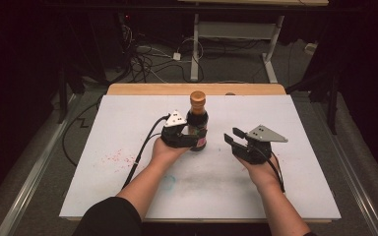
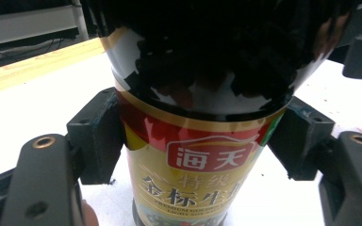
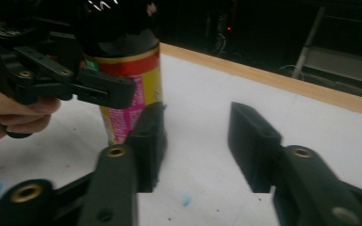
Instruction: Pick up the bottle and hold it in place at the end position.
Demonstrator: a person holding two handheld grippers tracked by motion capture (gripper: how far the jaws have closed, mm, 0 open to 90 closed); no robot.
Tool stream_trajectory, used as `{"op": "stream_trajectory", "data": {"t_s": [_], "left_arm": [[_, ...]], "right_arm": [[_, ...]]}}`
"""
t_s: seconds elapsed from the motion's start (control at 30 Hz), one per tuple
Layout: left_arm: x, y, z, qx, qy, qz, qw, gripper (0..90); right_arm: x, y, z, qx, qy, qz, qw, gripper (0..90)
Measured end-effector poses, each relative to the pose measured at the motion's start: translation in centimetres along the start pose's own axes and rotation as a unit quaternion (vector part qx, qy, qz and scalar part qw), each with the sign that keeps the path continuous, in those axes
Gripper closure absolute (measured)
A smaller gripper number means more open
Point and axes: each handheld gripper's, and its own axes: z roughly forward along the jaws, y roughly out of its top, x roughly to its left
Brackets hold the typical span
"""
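A dark sauce bottle point(image 1: 197, 120) with a brown cap and a red-and-gold label stands upright on the white table top point(image 1: 128, 196). My left gripper point(image 1: 196, 138) is shut on the bottle's lower body. In the left gripper view both pads point(image 2: 99, 136) press against the sides of the label point(image 2: 193, 160). To the right of the bottle, my right gripper point(image 1: 231, 136) is held a little above the table. It is open, with nothing between its pads point(image 3: 252, 141). The right gripper view has the bottle point(image 3: 132, 94) and the left gripper point(image 3: 99, 89) off to its left.
The table has a wooden far edge point(image 1: 197, 89). Red specks point(image 1: 115, 158) and a faint blue stain point(image 1: 168, 182) mark the white surface. Cables point(image 1: 147, 54) and a desk frame point(image 1: 195, 44) lie on the floor beyond the table.
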Motion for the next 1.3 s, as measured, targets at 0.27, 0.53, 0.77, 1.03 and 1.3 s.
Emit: {"op": "stream_trajectory", "data": {"t_s": [0.27, 0.53, 0.77, 1.03, 1.3], "left_arm": [[-0.1, -0.1, 0.0, 0.001, 0.003, 0.011, 0.9999, 27.3], [-0.1, -0.3, 0.0, -0.004, 0.003, 0.012, 0.9999, 28.0], [-0.1, -0.3, 0.0, -0.005, 0.006, 0.013, 0.9999, 28.1], [-0.1, -0.3, 0.0, -0.005, 0.007, 0.013, 0.9999, 27.9], [-0.1, -0.3, 0.0, -0.003, 0.005, 0.015, 0.9999, 28.3]], "right_arm": [[0.2, 0.6, 0.7, 0.002, 0.016, 0.001, 0.9999, 76.3], [0.1, 1.1, 1.3, 0.003, 0.015, 0.000, 0.9999, 90.0], [0.4, 2.1, 1.7, 0.004, 0.017, -0.003, 0.9998, 90.0], [0.9, 3.5, 1.8, 0.002, 0.022, -0.002, 0.9998, 90.0], [1.3, 5.2, 1.8, -0.003, 0.037, -0.011, 0.9992, 90.0]]}}
